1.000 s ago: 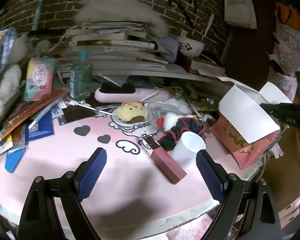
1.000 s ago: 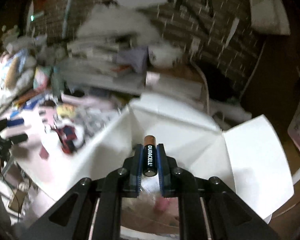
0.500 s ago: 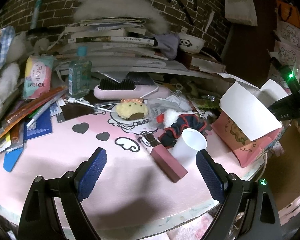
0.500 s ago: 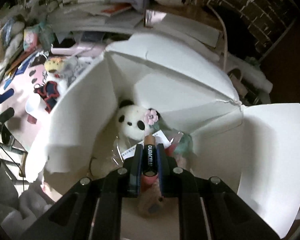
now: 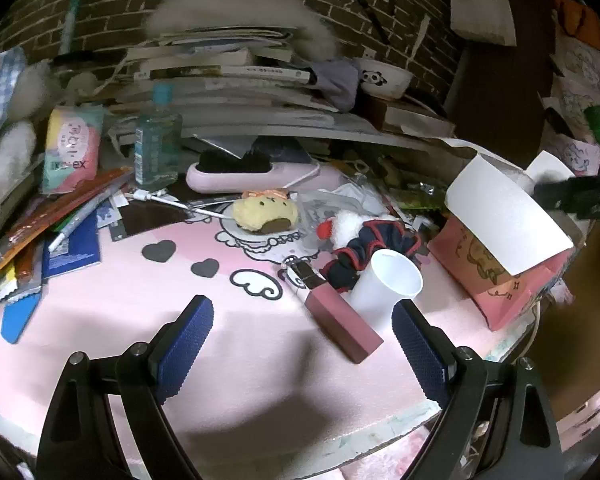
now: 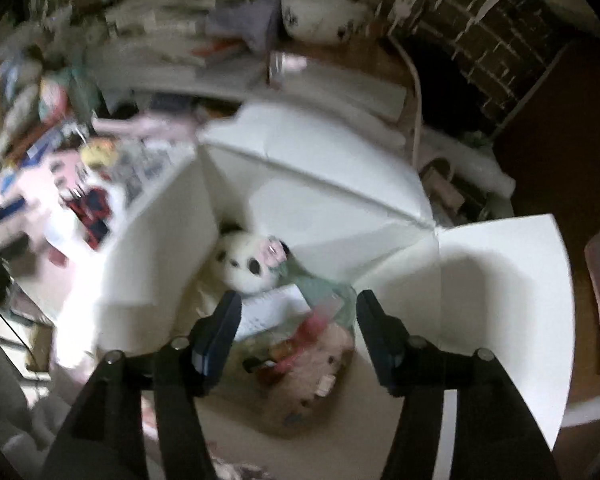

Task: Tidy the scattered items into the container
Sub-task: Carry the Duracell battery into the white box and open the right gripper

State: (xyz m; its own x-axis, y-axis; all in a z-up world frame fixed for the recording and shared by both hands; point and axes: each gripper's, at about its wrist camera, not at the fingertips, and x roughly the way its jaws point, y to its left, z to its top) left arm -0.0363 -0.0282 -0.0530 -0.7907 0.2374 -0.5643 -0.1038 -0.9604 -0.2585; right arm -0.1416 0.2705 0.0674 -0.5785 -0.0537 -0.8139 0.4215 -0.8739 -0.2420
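Left gripper: two black angular arms with silver round screw heads at the joints, each ending in a dark blue pad with fine cross-hatched texture. Right gripper: same black linkage and silver screws, fingers black with a blue inner edge, motion-blurred. In the left wrist view, at 3 o'clock, the right unit's black body carries a green light.

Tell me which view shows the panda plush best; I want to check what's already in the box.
The right wrist view: it looks down into the open box, where the panda plush lies among other items, though motion-blurred. The left wrist view shows only the box's outside and flap; the plush is hidden.
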